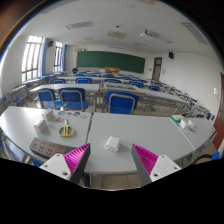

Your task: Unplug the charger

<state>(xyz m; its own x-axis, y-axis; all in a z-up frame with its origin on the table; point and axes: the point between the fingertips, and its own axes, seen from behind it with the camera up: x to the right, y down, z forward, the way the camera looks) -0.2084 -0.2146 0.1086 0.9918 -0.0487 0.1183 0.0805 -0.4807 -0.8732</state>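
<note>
My gripper [112, 156] is open and empty, its magenta pads [78, 157] spread wide above the near edge of a grey table [130, 128]. A small white block [113, 143], possibly the charger, lies on the table just ahead of the fingers and between their tips, touching neither. A white power strip [45, 149] lies at the table's near edge, just left of the left finger. I cannot see a cable or whether anything is plugged into the strip.
A white box [42, 127] and a small yellowish object [66, 129] stand on the table to the left. Small green and white items [186, 125] sit at the right. Rows of desks with blue chairs [121, 102] and a green chalkboard [110, 59] lie beyond.
</note>
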